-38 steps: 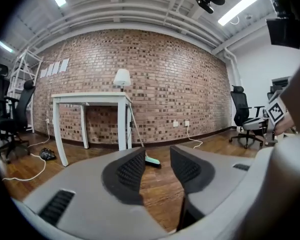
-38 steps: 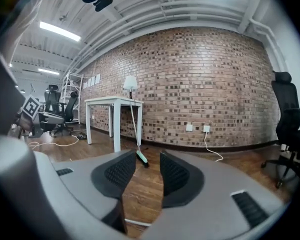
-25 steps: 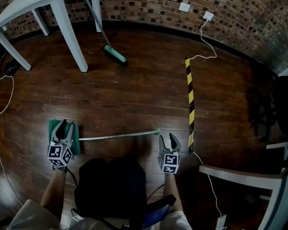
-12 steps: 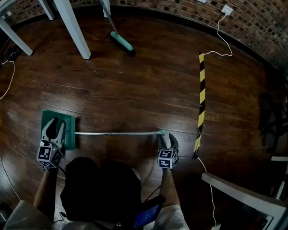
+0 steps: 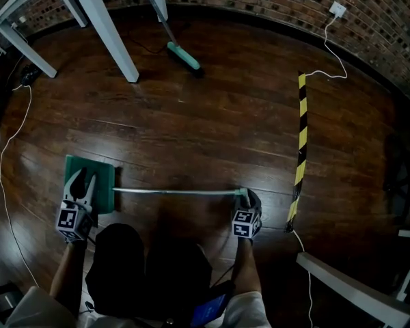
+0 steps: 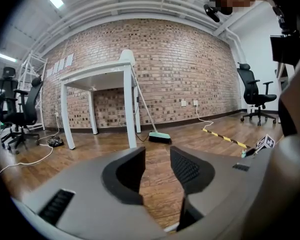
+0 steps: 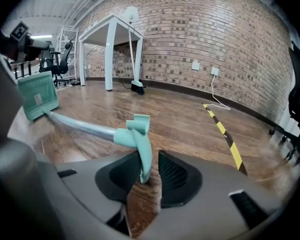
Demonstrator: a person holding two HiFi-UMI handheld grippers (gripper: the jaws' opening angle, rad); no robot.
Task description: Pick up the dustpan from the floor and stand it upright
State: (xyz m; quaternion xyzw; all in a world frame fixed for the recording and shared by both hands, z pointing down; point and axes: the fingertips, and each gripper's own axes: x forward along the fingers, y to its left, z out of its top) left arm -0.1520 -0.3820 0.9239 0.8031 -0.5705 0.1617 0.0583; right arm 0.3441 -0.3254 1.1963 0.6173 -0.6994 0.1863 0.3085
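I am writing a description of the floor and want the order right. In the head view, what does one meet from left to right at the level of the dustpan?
white cable → green dustpan pan → dustpan handle → yellow-black striped tape

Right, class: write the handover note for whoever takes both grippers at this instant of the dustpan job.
The left gripper has open, empty jaws and sits over the green end of the dustpan.
The right gripper jaws have just been closing round the handle's teal end. A gap shows on one side, so there is no firm grip yet.
The dustpan lies flat on the wooden floor, its handle running between the grippers.
Done: both grippers placed. Left: grip, lift, stand it upright.
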